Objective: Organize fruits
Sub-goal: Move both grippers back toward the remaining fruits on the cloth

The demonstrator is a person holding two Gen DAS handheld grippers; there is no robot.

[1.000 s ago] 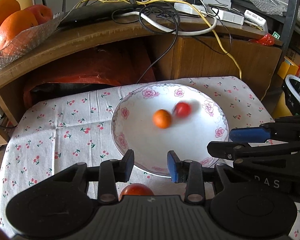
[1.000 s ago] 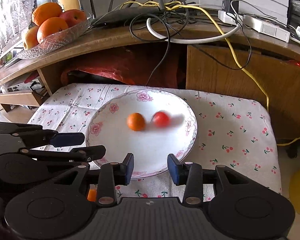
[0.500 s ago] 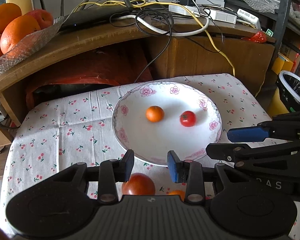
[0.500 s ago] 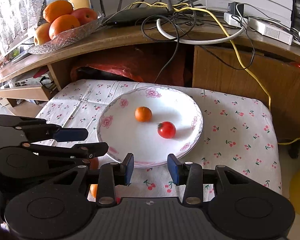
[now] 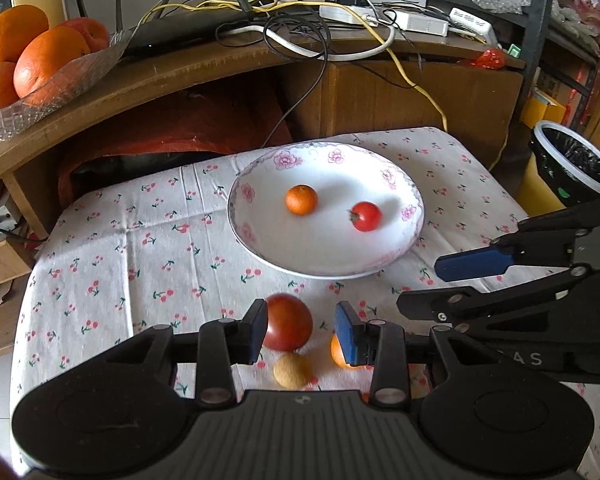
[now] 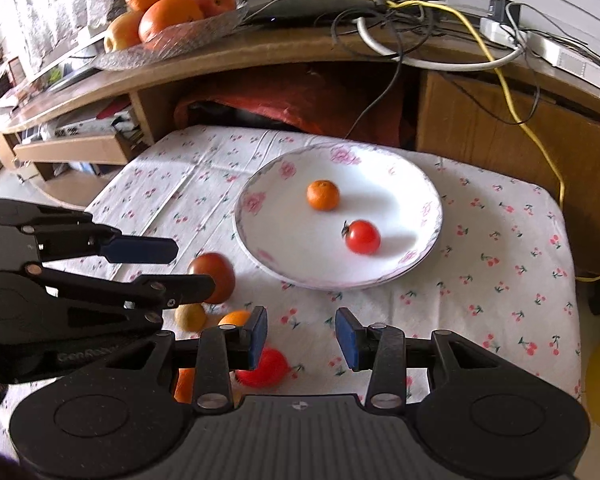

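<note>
Plate (image 5: 240, 200): holds a small orange (image 5: 301, 199) and a cherry tomato (image 5: 365, 216), apart
Cloth (image 5: 112, 248): large tomato (image 5: 288, 322), tan fruit (image 5: 292, 370) – perhaps a longan – near the front
Left gripper (image 5: 302, 334): gaping, empty, tomato between its jaws
Right gripper (image 6: 302, 338): wide, empty – over cloth
</note>
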